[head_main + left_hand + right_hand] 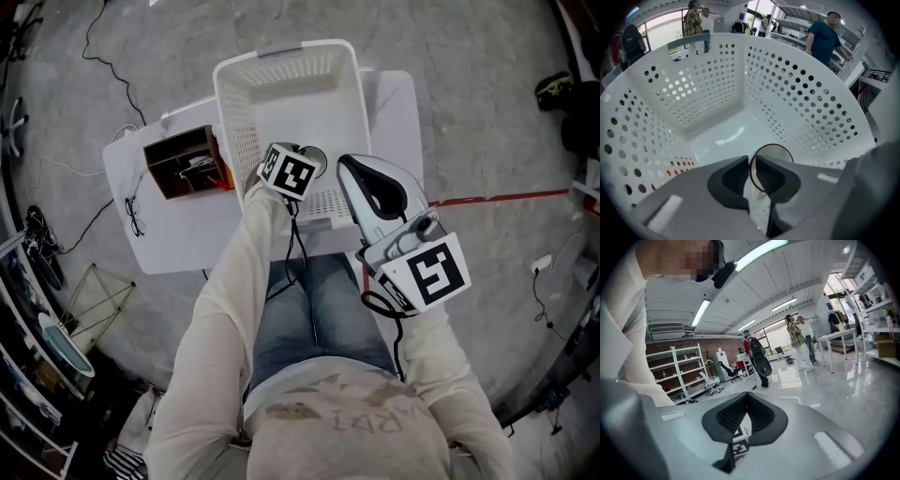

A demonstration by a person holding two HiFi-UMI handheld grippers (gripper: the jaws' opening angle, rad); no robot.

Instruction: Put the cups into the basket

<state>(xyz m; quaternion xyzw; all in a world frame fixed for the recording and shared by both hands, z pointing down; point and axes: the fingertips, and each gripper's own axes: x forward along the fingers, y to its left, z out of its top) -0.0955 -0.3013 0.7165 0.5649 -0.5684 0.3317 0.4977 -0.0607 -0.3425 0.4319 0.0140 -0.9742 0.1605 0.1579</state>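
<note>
A white perforated basket (236,105) stands on the white table (178,234). My left gripper (307,167) reaches over the basket's near edge. It is shut on the wall of a pale cup (316,159) with a dark rim. In the left gripper view the cup (774,154) hangs inside the basket (693,84), above its bare floor, pinched between the left gripper's (751,168) jaws. My right gripper (351,167) is lifted at the basket's near right corner, shut with nothing in it. In its own view the right gripper (747,397) points out into the room.
A brown wooden box (183,161) with small items sits on the table just left of the basket. Cables trail over the grey floor, and a red tape line (506,198) runs to the right. People and shelves (689,371) stand far off in the room.
</note>
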